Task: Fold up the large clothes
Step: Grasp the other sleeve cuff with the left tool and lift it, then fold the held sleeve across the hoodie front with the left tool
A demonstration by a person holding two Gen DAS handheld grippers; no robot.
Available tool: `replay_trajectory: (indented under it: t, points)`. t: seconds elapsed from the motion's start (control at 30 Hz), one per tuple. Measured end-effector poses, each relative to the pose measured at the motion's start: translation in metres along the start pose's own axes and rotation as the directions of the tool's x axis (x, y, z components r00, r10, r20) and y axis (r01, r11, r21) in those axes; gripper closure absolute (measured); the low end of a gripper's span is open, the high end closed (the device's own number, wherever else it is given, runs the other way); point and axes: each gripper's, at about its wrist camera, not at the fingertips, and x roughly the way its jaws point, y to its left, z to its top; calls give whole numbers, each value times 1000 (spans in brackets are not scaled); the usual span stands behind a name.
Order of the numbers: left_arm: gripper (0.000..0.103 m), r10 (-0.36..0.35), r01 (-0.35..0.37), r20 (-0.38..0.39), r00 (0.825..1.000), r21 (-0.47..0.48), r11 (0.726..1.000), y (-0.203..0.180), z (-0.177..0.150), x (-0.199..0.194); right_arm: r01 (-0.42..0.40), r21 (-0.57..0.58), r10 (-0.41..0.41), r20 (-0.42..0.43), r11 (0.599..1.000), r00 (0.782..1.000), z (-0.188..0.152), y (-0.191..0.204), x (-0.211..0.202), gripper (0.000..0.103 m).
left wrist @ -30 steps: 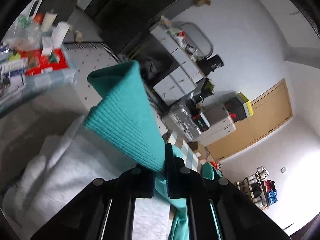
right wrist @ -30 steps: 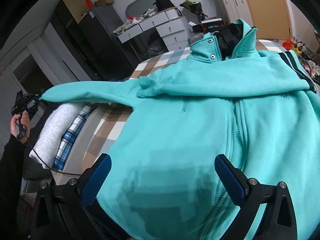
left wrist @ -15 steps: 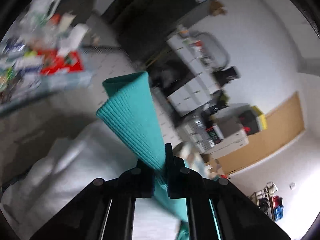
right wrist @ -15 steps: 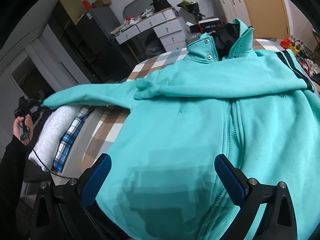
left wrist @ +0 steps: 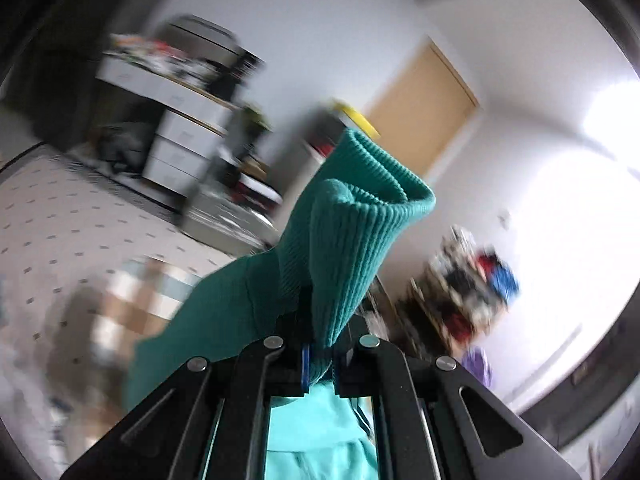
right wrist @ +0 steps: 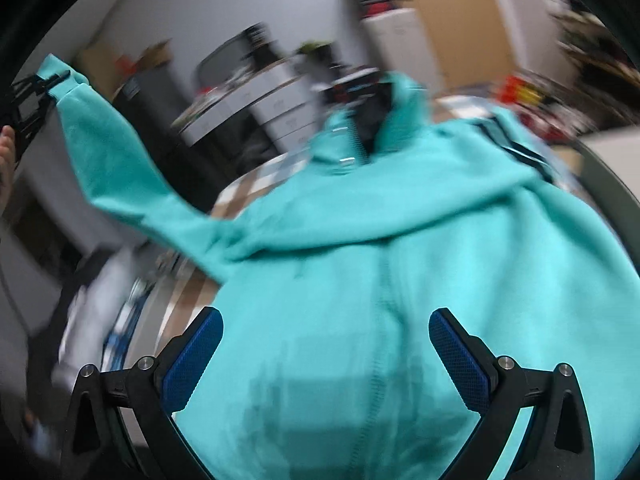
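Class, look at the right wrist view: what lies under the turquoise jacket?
A checked cover shows beside the turquoise jacket, running under it. What lies beneath the jacket's body is covered and cannot be seen.

White walls (left wrist: 320,20), tan door (left wrist: 424,108) at back. White drawers (left wrist: 180,120) w/ clutter on top, left side. Pale dotted floor (left wrist: 80,216). Strong window glare (left wrist: 608,128) at right. Shoe rack (left wrist: 468,284) blurred under it.
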Motion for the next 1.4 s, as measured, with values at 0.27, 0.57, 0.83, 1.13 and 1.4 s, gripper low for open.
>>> replay_trajectory:
  t: [0.27, 0.57, 0.83, 1.13, 1.4]
  points:
    - [100, -198, 205, -376, 905, -23, 979, -92, -100, 196, 161, 146, -190, 217, 976, 958, -15, -40, -69, 0]
    - [89, -220, 163, -639, 737, -148, 975, -79, -205, 315, 208, 394, -310, 216, 895, 926, -13, -101, -87, 0]
    - [21, -266, 192, -677, 686, -185, 964, -64, -194, 274, 208, 312, -280, 204, 927, 938, -9, -90, -79, 0]
    - [21, -79, 22, -491, 868, -120, 993, 59, -159, 152, 146, 333, -206, 153, 932, 967, -6, -91, -60, 0]
    - [21, -2, -142, -426, 905, -306, 941, 152, -204, 103, 130, 209, -81, -227, 969, 970, 76, -78, 48, 0]
